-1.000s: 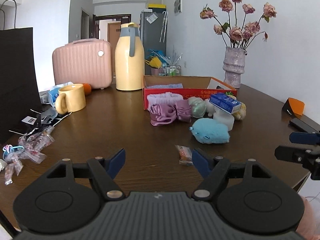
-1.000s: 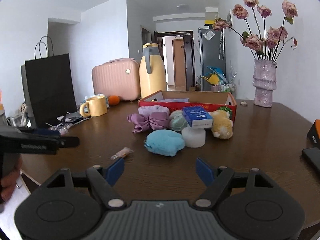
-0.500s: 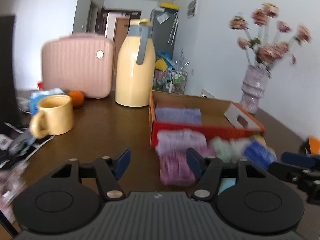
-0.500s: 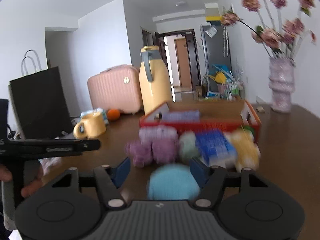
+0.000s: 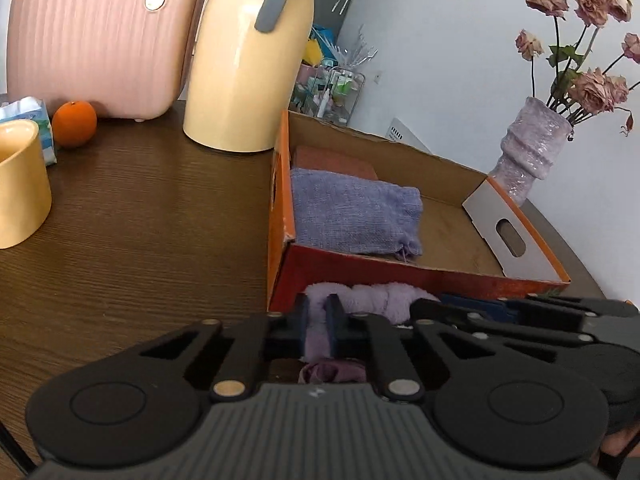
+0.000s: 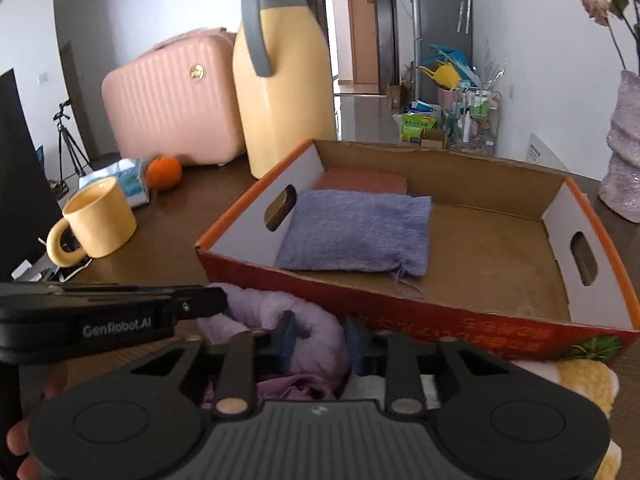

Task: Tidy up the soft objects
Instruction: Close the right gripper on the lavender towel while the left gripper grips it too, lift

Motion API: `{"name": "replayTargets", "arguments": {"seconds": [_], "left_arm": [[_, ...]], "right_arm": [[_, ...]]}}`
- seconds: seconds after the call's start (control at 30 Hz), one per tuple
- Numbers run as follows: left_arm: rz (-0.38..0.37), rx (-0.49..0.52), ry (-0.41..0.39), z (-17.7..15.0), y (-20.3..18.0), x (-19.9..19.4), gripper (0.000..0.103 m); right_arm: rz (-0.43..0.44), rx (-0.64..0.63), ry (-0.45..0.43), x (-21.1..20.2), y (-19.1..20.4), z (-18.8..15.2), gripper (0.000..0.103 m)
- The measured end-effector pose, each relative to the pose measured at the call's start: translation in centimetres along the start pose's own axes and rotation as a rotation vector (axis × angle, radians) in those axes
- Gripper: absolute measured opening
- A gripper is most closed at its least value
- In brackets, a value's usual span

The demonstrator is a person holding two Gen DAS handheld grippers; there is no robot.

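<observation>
On the dark wooden bench (image 5: 132, 216), just before the orange cardboard box (image 5: 280, 216), lies a fluffy lilac towel roll (image 5: 376, 296); the left tongs (image 5: 316, 320) pinch its left end, and the right tongs (image 6: 318, 338) clasp its other end.

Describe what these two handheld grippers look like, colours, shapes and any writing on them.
Both match. The left gripper has a grey ribbed body, two round black discs, black linkage arms with silver rivets, and dark blue fingers. The right gripper is built alike. Seen from the right wrist camera, the left one's black side reads "GenRobot.AI" in pale letters. No cables show. A bare hand holds it; no sleeve is visible.
</observation>
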State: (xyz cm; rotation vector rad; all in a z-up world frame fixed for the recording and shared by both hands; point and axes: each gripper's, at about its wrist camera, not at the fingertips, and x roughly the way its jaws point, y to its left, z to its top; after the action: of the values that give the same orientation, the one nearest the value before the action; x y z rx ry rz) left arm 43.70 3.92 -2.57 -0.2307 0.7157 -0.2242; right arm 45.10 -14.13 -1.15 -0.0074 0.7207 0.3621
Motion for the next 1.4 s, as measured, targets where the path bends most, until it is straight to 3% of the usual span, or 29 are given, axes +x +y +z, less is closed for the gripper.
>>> {"name": "replayTargets", "arguments": {"seconds": [0.1,0.23,0.33,0.43,0.5,0.57,0.73,0.83,1.0,1.03,1.17,1.3,1.4], "left_arm": [[-0.008,-0.003,-0.015,0.1,-0.3,-0.7,0.005],[-0.026,0.039,-0.093,0.2,-2.1,-4.8,0.005],[-0.077,0.082,-0.213,-0.8,-4.1,-10.6,0.005],[-0.140,0.100,-0.262,-3.8,-5.8,-15.4,0.005],[-0.163,0.106,-0.248,-6.3,-6.8,-16.7,0.005],[-0.172,0.105,-0.224,-8.6,-7.6,-17.0,0.005],[-0.193,0.079,-0.188,-13.5,-8.4,-16.2,0.005],[-0.169,0.121,-0.175,-16.4,-8.9,-15.8,0.005],[-0.134,0.174,-0.071,-20.6,-8.5,-16.1,0.008],[-0.150,0.180,-0.057,-21.1,-8.3,-16.6,0.010],[-0.183,0.143,-0.066,-21.6,-7.0,-19.0,0.041],[-0.214,0.042,-0.082,-19.6,-6.4,-19.3,0.052],[-0.170,-0.018,-0.039,-19.0,-6.6,-17.4,0.053]], "right_arm": [[-0.015,-0.025,-0.004,0.3,0.6,-0.1,0.008],[-0.012,-0.027,-0.057,-1.8,0.8,-0.2,0.006],[-0.014,-0.056,-0.183,-6.6,1.4,-0.3,0.006],[0.000,-0.106,-0.304,-13.1,1.8,-2.2,0.006],[0.017,-0.134,-0.338,-16.9,1.8,-5.1,0.006],[0.034,-0.141,-0.316,-18.8,1.5,-7.9,0.006],[0.022,-0.139,-0.239,-19.6,0.6,-13.5,0.006],[-0.013,-0.163,-0.274,-20.0,0.9,-16.8,0.006],[-0.008,-0.196,-0.272,-20.1,2.1,-22.1,0.012],[-0.001,-0.188,-0.268,-20.5,2.3,-23.1,0.015],[0.088,-0.075,-0.227,-22.5,1.6,-24.7,0.029],[0.181,0.044,-0.289,-24.6,0.5,-24.1,0.031],[0.177,0.142,-0.302,-23.6,-0.4,-22.9,0.032]]}}
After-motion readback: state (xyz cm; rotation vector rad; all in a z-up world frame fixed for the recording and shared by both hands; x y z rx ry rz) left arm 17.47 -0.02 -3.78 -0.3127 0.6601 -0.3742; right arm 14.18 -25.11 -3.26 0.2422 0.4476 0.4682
